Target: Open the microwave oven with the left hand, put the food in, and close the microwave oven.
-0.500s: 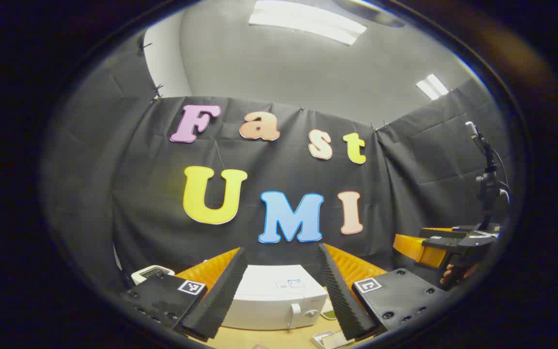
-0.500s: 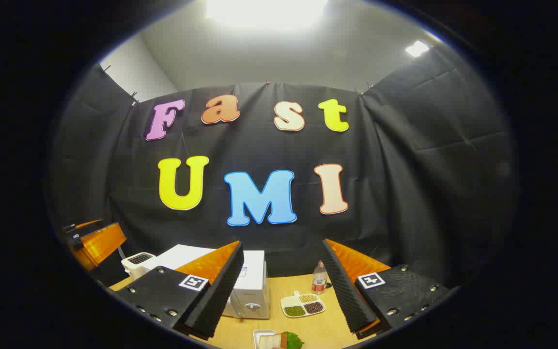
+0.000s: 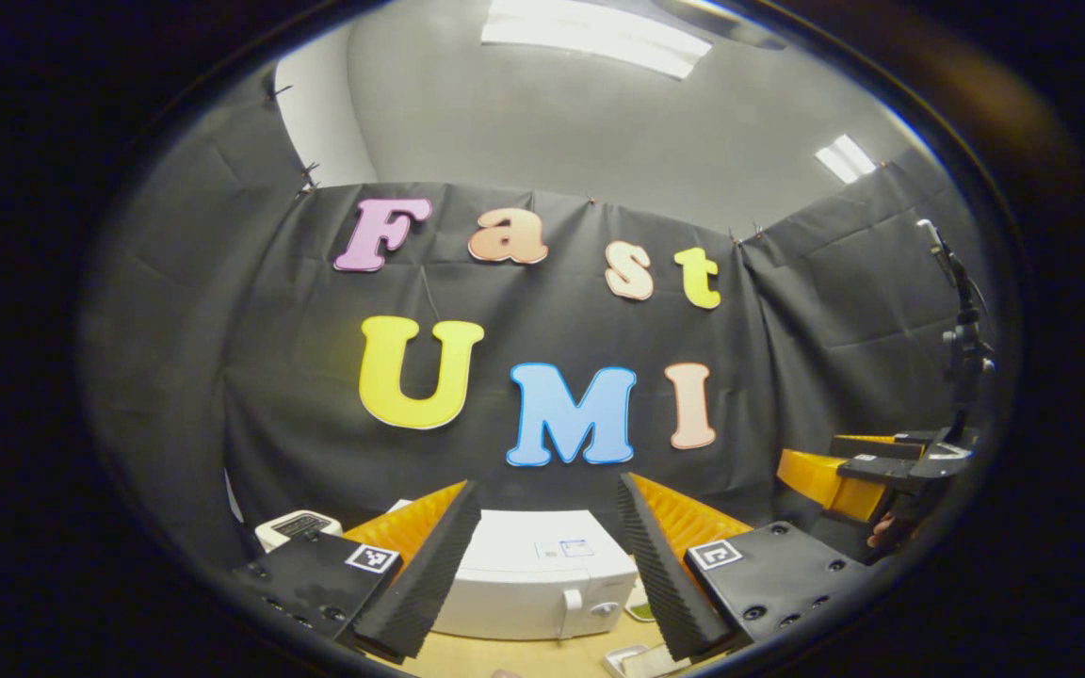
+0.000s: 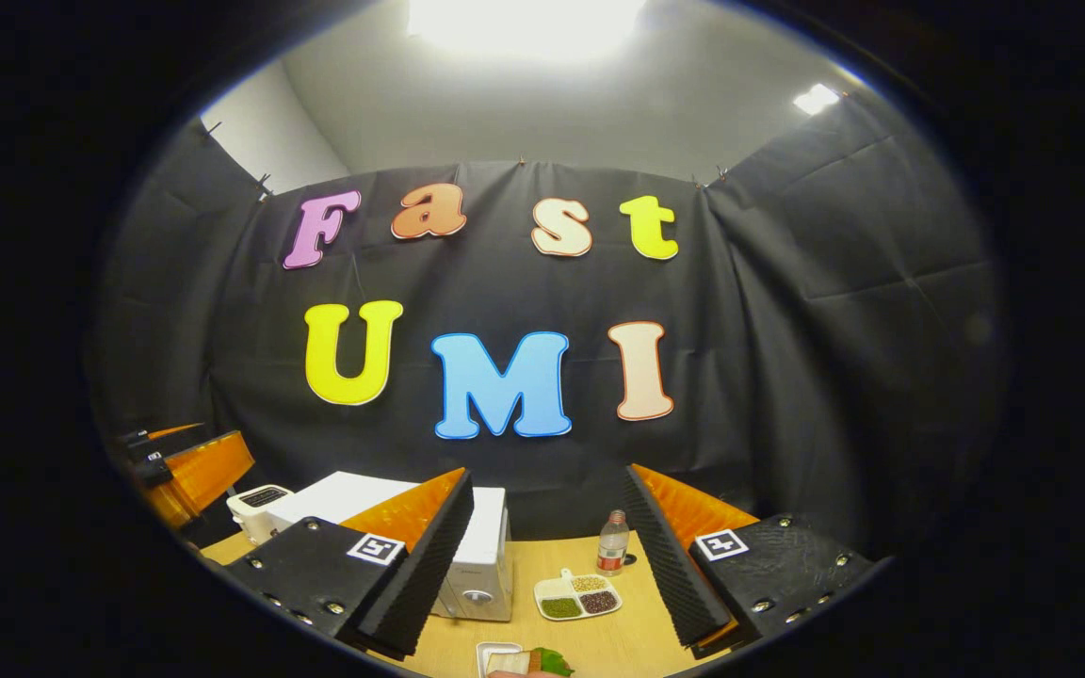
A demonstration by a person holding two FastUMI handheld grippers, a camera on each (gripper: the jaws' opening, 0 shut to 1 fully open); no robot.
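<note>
A white microwave oven (image 3: 542,574) stands on the wooden table with its door shut; its handle (image 3: 572,600) and knob face me. My left gripper (image 3: 542,565) is open, held above and short of the oven, which shows between its fingers. In the right gripper view the same microwave oven (image 4: 481,556) sits left of centre. A small white dish with the food (image 4: 522,661), bread and a green leaf, lies at the table's near edge. My right gripper (image 4: 552,565) is open and holds nothing. The right gripper also appears far right in the left gripper view (image 3: 867,471).
A white toaster (image 4: 258,501) stands left of the microwave. A divided plate of beans (image 4: 575,595) and a small bottle (image 4: 611,543) sit on the table (image 4: 627,631) to the oven's right. The other gripper (image 4: 186,471) hangs at far left. A camera stand (image 3: 962,339) rises at right.
Both views have tilted slightly downward, so the table and oven sit a little lower in the frames. The grippers' openings are unchanged.
</note>
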